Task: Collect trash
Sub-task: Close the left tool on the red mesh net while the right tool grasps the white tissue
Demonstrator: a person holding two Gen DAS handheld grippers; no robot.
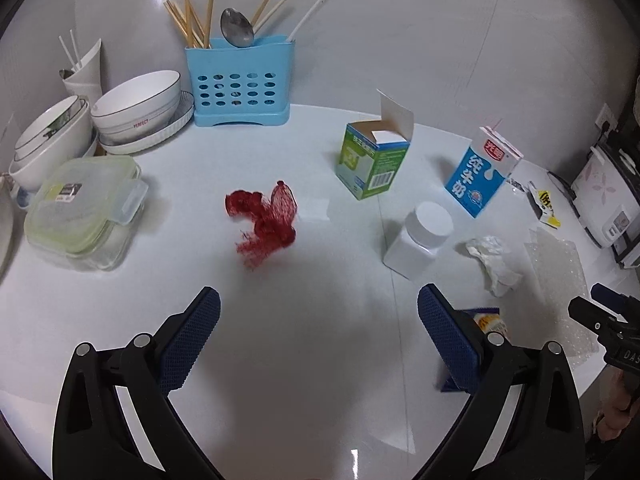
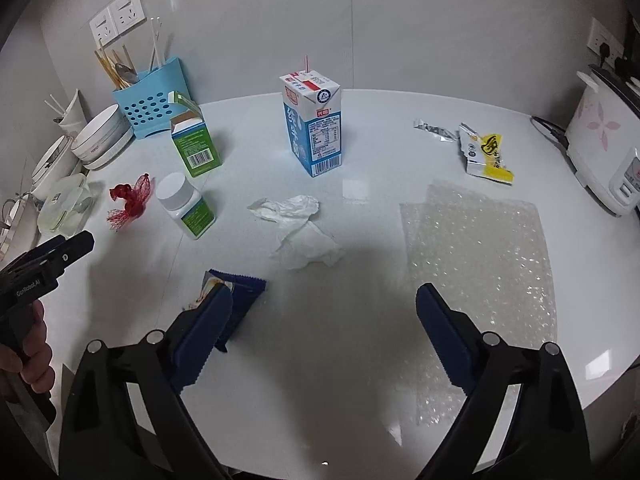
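Note:
Trash lies scattered on the white table. A red mesh net lies ahead of my open, empty left gripper. Right of the net stand an open green box, a white pill bottle and a blue milk carton. A crumpled tissue lies ahead of my open, empty right gripper. A blue snack wrapper lies by its left finger. Bubble wrap lies to its right, and a yellow wrapper lies farther back.
A blue utensil holder, stacked bowls and a lidded clear container stand at the back left. A rice cooker stands at the far right. The table's front edge is near both grippers.

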